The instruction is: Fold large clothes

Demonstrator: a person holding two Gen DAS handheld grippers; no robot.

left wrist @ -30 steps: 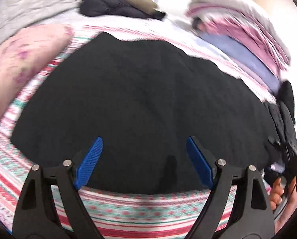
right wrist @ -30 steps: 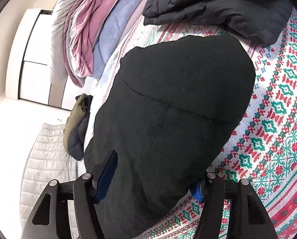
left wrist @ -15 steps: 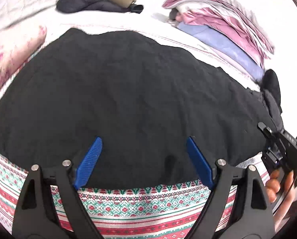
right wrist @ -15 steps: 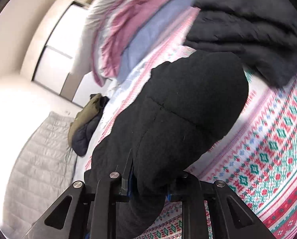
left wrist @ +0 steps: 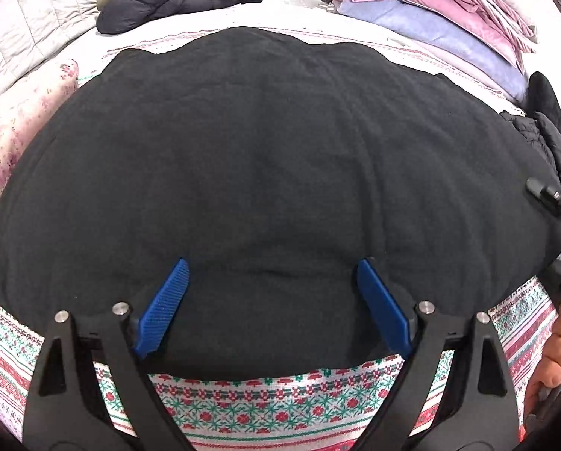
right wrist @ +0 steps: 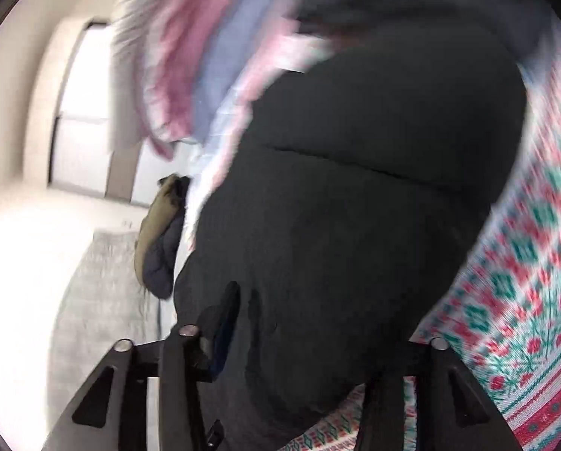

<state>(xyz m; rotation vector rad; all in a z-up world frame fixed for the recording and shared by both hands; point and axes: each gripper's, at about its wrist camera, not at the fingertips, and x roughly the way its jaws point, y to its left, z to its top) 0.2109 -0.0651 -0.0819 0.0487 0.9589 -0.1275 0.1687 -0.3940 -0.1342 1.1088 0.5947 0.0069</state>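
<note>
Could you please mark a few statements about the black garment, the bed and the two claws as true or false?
1. The black garment lies spread on a patterned bedspread. True.
2. The left claw is clamped shut on a pink pillow. False: its jaws stand open above the garment's near edge.
3. Folded pink and lilac bedding lies beyond the garment. True.
4. The right claw hangs over bare floor. False: black fabric fills the space between its jaws.
5. The garment is white. False: it is black.
</note>
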